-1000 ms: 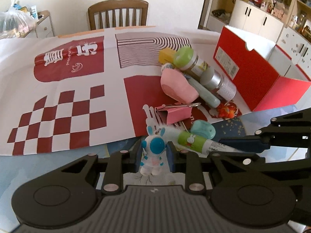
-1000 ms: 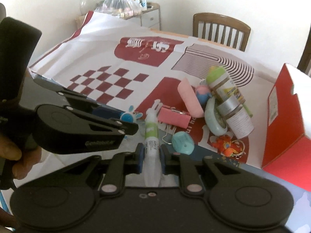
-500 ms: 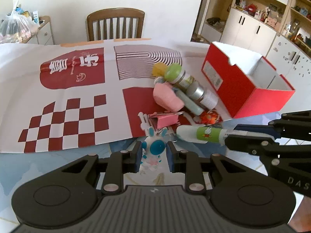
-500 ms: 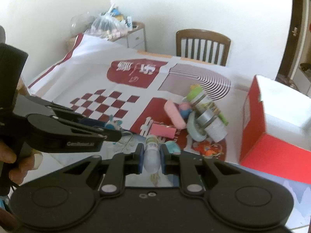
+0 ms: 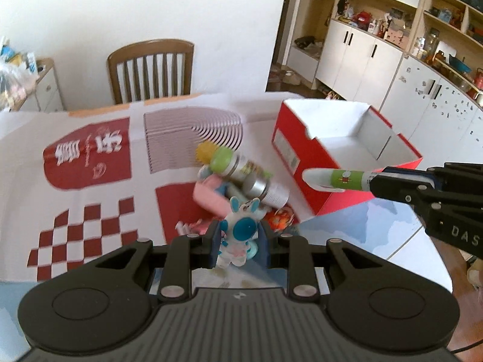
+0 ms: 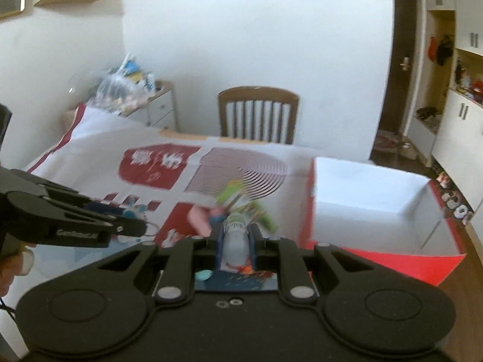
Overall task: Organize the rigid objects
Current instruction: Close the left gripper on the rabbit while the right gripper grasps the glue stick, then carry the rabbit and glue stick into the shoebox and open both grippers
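Note:
My left gripper (image 5: 238,241) is shut on a small blue and white rabbit figure (image 5: 240,232) and holds it above the table's front edge. My right gripper (image 6: 236,241) is shut on a white tube with a green label (image 5: 335,179), also seen end-on in the right wrist view (image 6: 235,238). The tube hangs in the air beside the near wall of the open red box (image 5: 302,163), which has a white inside (image 6: 362,193). A pile of loose objects (image 5: 241,175) lies on the red and white cloth (image 5: 90,157) left of the box.
The pile holds a green-capped jar (image 5: 223,157), a silver can (image 5: 268,190), a pink case (image 5: 208,196) and an orange toy (image 5: 279,218). A wooden chair (image 5: 151,69) stands behind the table. White cabinets (image 5: 377,63) line the right wall.
Both grippers have lifted away from the table with their objects. The right gripper has carried the tube right and up, to the box's near wall. The view now looks higher.

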Demonstrator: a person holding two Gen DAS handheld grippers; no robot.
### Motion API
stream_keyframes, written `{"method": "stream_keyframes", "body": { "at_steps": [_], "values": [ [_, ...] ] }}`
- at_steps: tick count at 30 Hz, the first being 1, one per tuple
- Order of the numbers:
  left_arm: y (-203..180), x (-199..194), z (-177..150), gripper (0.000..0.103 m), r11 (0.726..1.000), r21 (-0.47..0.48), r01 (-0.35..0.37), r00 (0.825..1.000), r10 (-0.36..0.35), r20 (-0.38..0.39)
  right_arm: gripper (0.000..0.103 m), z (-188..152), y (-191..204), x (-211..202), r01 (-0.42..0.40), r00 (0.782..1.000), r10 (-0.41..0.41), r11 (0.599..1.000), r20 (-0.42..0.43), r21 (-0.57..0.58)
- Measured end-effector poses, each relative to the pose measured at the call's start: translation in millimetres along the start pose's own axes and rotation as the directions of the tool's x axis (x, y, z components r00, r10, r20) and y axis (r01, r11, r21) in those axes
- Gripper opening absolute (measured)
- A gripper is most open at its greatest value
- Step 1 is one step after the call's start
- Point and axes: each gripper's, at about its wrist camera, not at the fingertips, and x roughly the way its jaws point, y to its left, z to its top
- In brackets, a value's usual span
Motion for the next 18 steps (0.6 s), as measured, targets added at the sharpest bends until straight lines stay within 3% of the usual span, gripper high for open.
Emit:
{"method": "stream_keyframes", "body": {
  "at_steps": [7, 18],
  "values": [
    [-45, 20, 35, 0.026, 0.999, 0.037, 0.030, 0.999, -0.031, 0.011, 0.016, 11, -53, -5, 0.051, 0.998, -0.053, 0.998, 0.040, 0.041],
    [-125, 85, 98, 0.026, 0.995, 0.067, 0.073, 0.997, -0.072, -0.012, 0.016, 26, -156, 16, 0.091, 0.995, -0.094, 0.994, 0.037, 0.066]
  ]
}}
